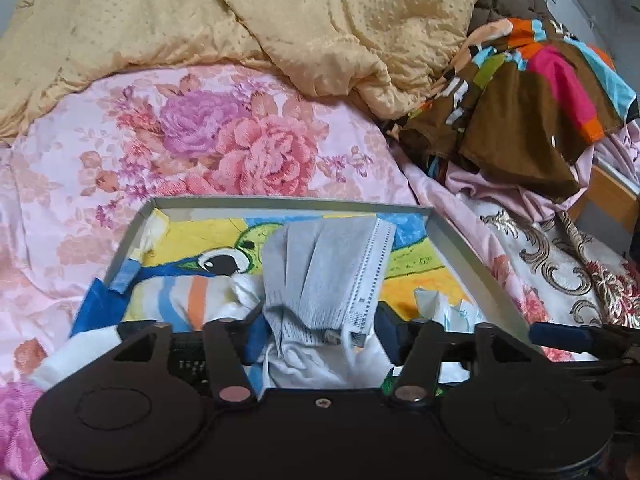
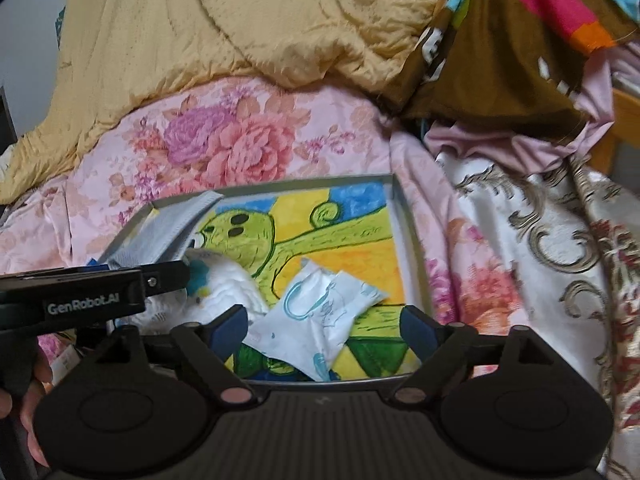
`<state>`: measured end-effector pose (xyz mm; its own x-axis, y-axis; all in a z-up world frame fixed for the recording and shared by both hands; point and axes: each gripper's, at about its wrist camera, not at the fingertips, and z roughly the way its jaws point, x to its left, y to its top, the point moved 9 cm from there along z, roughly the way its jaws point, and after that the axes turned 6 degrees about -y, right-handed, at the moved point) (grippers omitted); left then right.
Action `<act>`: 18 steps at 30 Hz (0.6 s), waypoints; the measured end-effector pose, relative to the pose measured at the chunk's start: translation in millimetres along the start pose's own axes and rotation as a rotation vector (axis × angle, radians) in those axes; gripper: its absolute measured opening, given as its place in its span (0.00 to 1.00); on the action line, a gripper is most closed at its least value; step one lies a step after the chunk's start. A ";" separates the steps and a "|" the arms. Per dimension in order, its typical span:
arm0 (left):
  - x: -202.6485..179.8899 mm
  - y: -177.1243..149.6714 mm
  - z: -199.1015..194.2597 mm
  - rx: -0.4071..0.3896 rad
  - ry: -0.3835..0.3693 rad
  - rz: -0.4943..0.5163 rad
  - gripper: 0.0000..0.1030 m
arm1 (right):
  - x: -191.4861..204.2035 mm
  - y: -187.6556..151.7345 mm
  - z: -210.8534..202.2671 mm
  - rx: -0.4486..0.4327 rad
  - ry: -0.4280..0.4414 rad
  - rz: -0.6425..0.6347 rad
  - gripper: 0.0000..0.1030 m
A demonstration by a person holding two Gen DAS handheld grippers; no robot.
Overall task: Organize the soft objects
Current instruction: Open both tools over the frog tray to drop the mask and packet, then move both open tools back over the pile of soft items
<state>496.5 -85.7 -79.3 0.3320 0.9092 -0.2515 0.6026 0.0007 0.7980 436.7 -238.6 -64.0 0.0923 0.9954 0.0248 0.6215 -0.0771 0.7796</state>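
Rumpled floral bedding (image 1: pixel 240 152) is carrying a shallow grey tray (image 1: pixel 288 202). Left tongs (image 1: pixel 320 320) are sitting over the tray, gripping a grey pleated face mask (image 1: pixel 320 268). Right tongs (image 2: pixel 324 326) are gaping wide around a white packet (image 2: pixel 320 320) lying on the tray's cartoon picture (image 2: pixel 340 232). Beyond, a yellow quilt (image 1: pixel 240 12) is bunching up.

Grey mask (image 1: pixel 324 272); pink floral sheet (image 1: pixel 224 140); yellow dotted quilt (image 1: pixel 280 12).

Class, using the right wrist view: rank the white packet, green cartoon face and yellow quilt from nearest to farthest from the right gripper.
1. White packet: between the right gripper fingers.
2. Green cartoon face: mid-tray, left.
3. Yellow quilt: beyond the tray, top.
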 end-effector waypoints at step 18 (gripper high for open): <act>-11.6 6.1 -116.2 -0.155 0.018 -0.066 0.84 | -21.5 22.6 -133.0 -0.187 -0.077 0.052 1.00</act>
<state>412.0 -47.9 -7.9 0.2818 0.9123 -0.2972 0.5031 0.1233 0.8554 345.2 -254.2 36.4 0.1838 0.9826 0.0257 0.4602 -0.1091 0.8811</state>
